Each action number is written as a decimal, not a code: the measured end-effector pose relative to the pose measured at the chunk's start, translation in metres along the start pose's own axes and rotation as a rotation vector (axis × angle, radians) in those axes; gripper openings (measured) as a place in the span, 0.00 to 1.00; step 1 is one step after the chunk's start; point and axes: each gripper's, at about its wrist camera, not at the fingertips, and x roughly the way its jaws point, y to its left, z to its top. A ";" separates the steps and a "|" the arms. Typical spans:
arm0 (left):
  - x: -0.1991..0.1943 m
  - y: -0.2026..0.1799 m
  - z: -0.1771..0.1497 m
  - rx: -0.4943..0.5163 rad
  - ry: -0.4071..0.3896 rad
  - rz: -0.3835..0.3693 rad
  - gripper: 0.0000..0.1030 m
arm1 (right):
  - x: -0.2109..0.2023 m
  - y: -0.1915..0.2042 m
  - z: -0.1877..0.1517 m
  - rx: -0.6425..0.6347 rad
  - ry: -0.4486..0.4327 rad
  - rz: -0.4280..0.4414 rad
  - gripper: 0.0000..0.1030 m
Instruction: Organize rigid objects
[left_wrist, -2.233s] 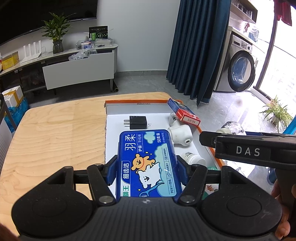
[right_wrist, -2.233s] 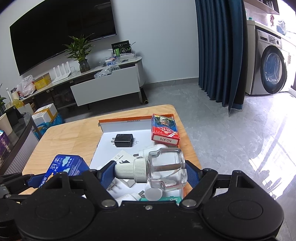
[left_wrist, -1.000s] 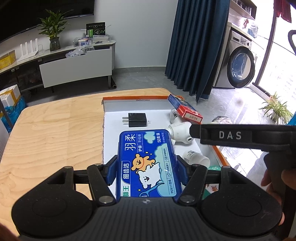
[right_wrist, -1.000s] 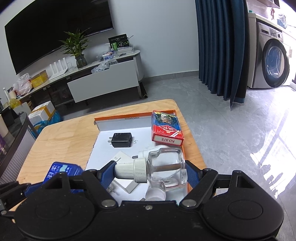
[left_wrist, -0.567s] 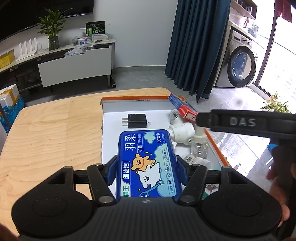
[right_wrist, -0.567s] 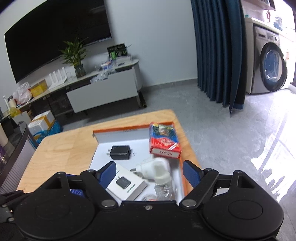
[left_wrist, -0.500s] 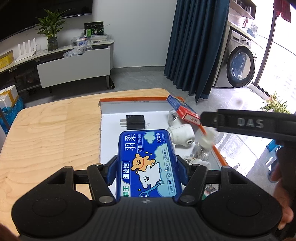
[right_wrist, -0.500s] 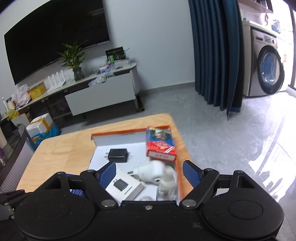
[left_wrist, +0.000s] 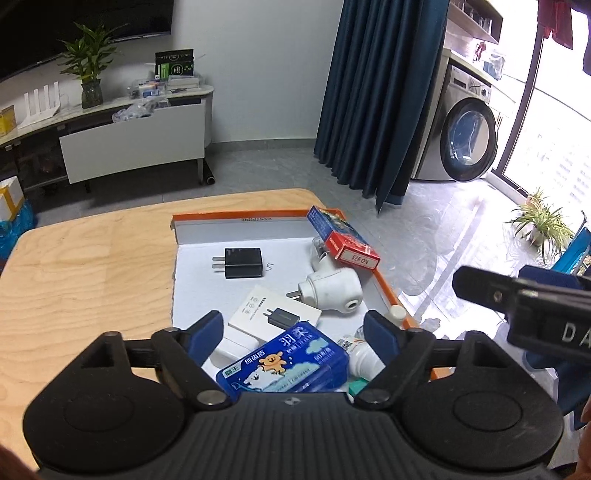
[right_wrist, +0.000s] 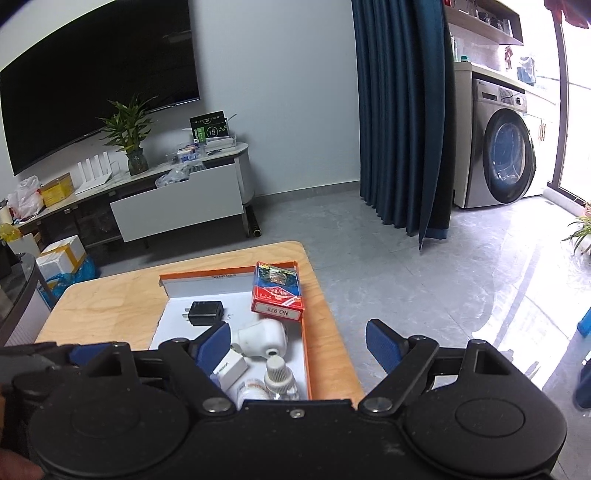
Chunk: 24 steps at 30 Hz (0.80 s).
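Left tongs spread wide, nothing between them — the blue floss case lies just under and ahead of them at the near end of the orange-rimmed tray, tilted, propped on other items and not flat, probably because the near end is crowded. Right tongs also wide and empty, hovering over the tray's near right corner; below them a small clear bottle with a white ribbed cap stands in that corner against the right rim, beside a white pill-type bottle — rim likely keeps both from rolling.

Next out: a flat white charger box mid-tray, partly under the floss case. Touching it on the right, a white plug-in device lying on its side, prongs pointing left. A clear piece peeks out behind it, under the card pack — can't tell what.

Black charger sits alone toward the far left of the tray, flat, prongs left, well apart from the pile. Red-and-blue card pack leans over the far right corner, one end up on the rim, so not settled.

Tray sits along the right edge of the wooden tabletop. Judgement: everything visible is in the tray; the pile at the near end looks loose and could slide.
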 end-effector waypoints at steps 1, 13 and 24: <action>-0.005 -0.001 -0.001 0.004 -0.002 0.010 0.87 | -0.004 -0.001 -0.002 -0.001 0.001 0.005 0.94; -0.061 -0.005 -0.026 -0.015 0.003 0.144 1.00 | -0.050 -0.006 -0.033 -0.033 0.021 0.043 0.95; -0.061 -0.009 -0.055 -0.048 0.061 0.211 1.00 | -0.052 -0.008 -0.067 -0.055 0.090 0.065 0.95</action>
